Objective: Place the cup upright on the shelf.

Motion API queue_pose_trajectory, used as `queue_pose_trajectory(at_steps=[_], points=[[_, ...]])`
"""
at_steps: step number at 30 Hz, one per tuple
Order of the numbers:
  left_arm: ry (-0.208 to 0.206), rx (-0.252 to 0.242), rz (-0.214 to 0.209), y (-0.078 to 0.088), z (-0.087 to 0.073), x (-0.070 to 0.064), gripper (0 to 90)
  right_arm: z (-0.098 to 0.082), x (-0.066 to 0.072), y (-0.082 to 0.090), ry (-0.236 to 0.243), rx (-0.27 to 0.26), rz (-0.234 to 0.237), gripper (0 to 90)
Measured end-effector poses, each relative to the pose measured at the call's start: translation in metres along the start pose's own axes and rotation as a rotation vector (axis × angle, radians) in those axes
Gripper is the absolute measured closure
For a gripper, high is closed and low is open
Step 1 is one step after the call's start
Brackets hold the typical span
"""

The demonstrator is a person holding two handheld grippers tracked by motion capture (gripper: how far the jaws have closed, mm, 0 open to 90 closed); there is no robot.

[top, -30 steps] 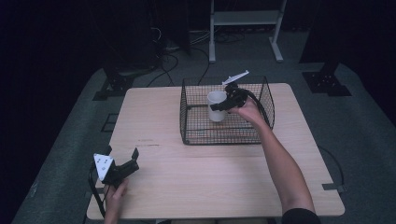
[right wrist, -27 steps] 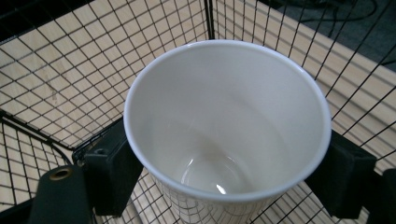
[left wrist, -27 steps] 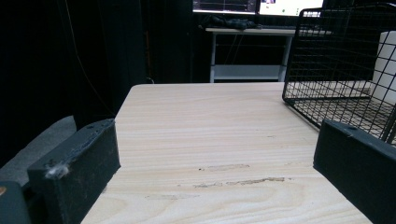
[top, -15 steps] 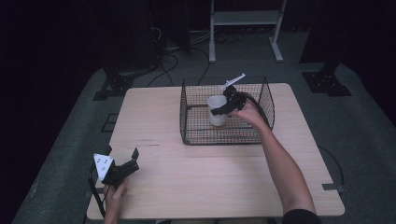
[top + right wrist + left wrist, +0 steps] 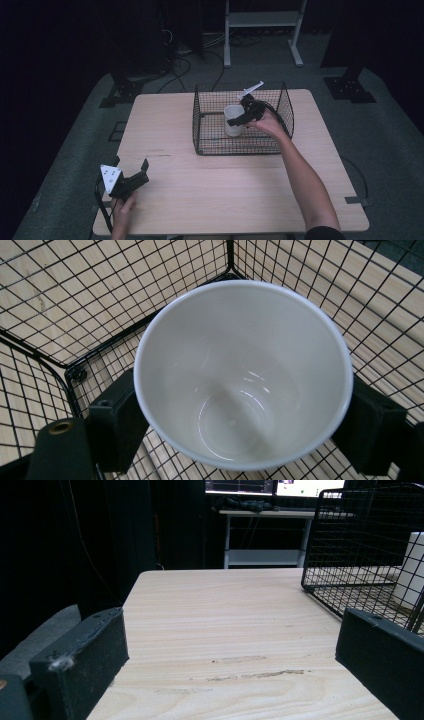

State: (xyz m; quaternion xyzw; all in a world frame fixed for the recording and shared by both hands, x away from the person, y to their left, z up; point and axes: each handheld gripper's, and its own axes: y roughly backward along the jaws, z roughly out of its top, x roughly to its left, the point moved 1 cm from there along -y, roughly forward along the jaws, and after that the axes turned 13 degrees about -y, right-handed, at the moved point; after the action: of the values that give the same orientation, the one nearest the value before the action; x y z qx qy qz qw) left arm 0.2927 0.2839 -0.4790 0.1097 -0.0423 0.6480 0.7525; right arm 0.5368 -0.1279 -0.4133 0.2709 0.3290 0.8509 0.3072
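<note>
At the table's (image 5: pixel 220 195) near left corner, the left gripper (image 5: pixel 131 172) rests with jaws wide apart, holding nothing. Farther right, inside the black wire basket (image 5: pixel 210 142), the right gripper (image 5: pixel 235 121) clamps the upright white cup (image 5: pixel 232 121). No readable writing anywhere.

both grippers are black. the left gripper (image 5: pixel 131 173) carries a pale grey three-cornered plate (image 5: pixel 109 176) with small dark dots on top, and a thin black cable (image 5: pixel 101 210) loops from it. its jaws are thick, blocky, matte pads with scuffed edges. the right gripper (image 5: pixel 239 118) bears a similar pale plate (image 5: pixel 250 90); a brass-coloured screw (image 5: pixel 61 427) sits near one jaw. both forearms are bare, with a dark sleeve (image 5: pixel 325 233) at the right upper arm.
</note>
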Motion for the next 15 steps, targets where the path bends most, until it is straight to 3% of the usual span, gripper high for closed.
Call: queue_pose_trajectory(at_steps=[15], points=[[0.001, 0.001, 0.002, 0.0000, 0.0000, 0.0001, 0.0, 0.0005, 0.0061, 0.0047, 0.018, -0.011, -0.005, 15.7]])
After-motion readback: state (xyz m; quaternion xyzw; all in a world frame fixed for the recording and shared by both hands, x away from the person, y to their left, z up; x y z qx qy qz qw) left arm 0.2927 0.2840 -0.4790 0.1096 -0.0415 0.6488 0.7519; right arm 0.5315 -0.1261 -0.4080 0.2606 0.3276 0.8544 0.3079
